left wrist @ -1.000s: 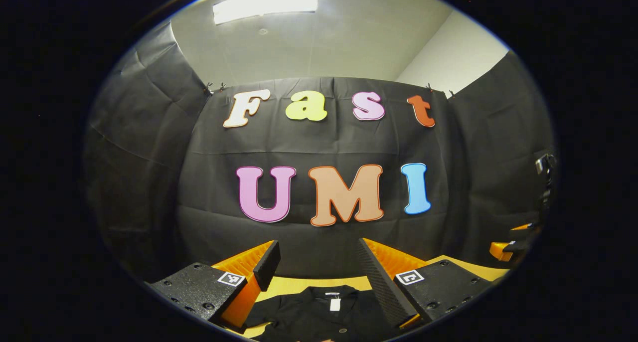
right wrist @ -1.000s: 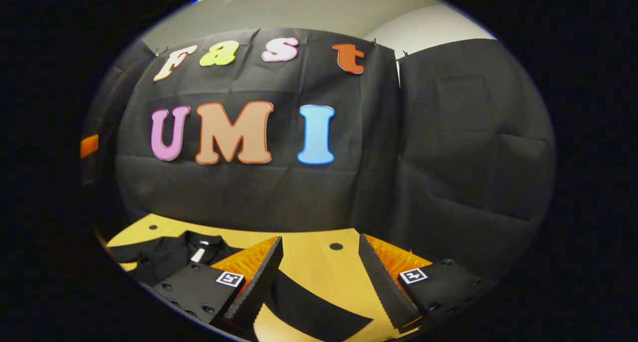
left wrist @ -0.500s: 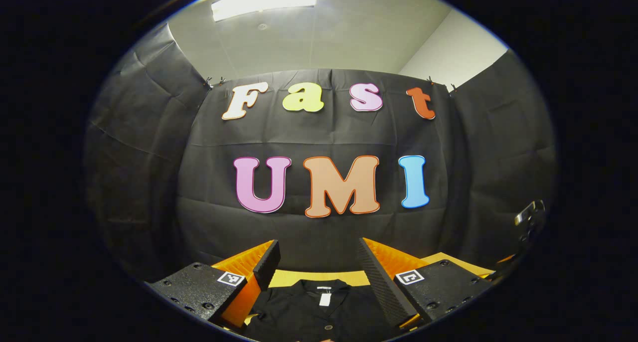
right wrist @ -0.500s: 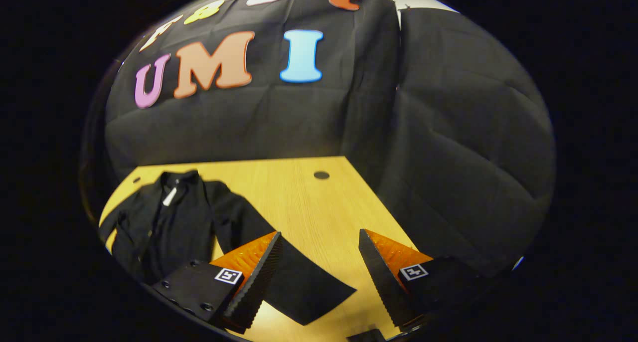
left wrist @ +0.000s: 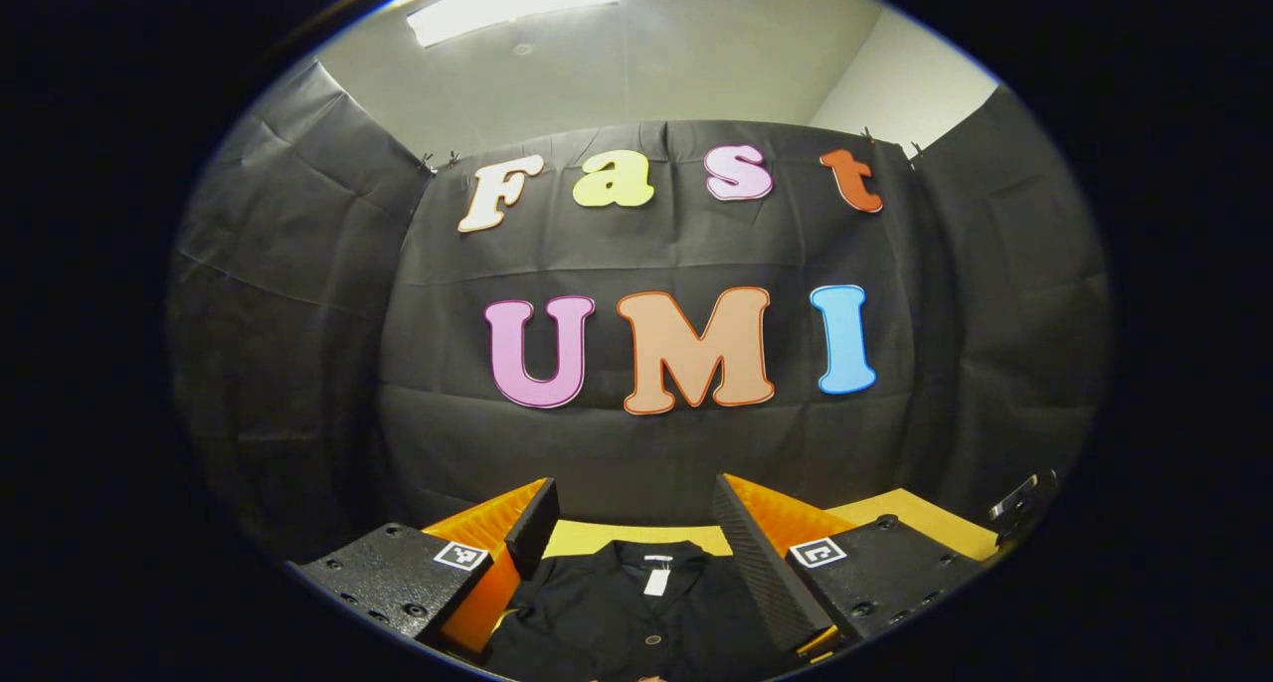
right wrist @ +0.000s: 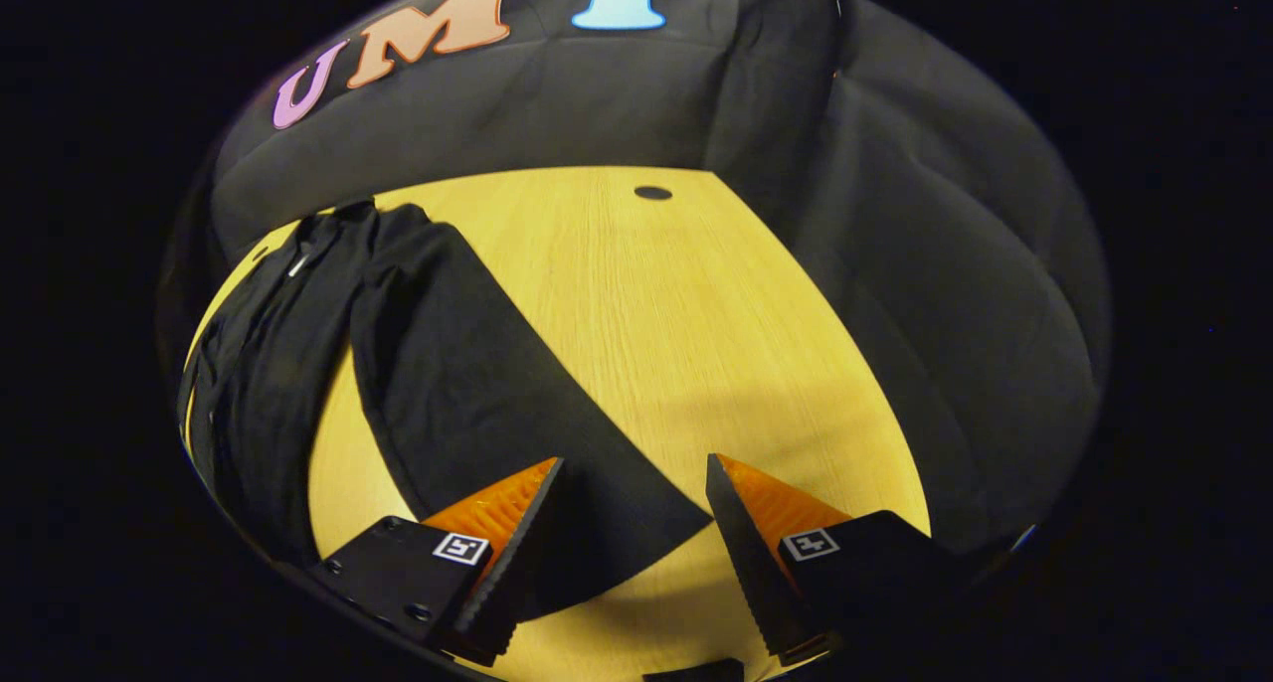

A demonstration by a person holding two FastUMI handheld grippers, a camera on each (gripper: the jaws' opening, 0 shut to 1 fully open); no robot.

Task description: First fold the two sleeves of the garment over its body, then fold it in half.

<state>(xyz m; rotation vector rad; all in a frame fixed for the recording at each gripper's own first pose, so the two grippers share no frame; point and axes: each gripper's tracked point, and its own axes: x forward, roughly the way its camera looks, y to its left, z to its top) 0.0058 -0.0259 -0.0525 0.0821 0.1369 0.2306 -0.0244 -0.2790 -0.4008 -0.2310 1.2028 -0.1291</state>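
Two sleeves not yet folded; black garment (right wrist: 288,354) lies flat on wooden table (right wrist: 696,314), sleeve (right wrist: 477,384) spread outward, its cuff end between right gripper (right wrist: 632,523) jaws. Right gripper released, above cuff. Left gripper (left wrist: 636,533) also released, holding nothing, hovering near collar (left wrist: 651,563). Risk: pinching single layer or cuff edge only, so thin fabric slips or drags body askew

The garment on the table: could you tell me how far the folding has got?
Nothing looks folded yet. The garment lies open on the table, its sleeve spread out to the side. In hand: the right gripper, open, hovers over the sleeve's end; the left gripper, open, faces the collar. Left: both sleeve folds, then the half fold.
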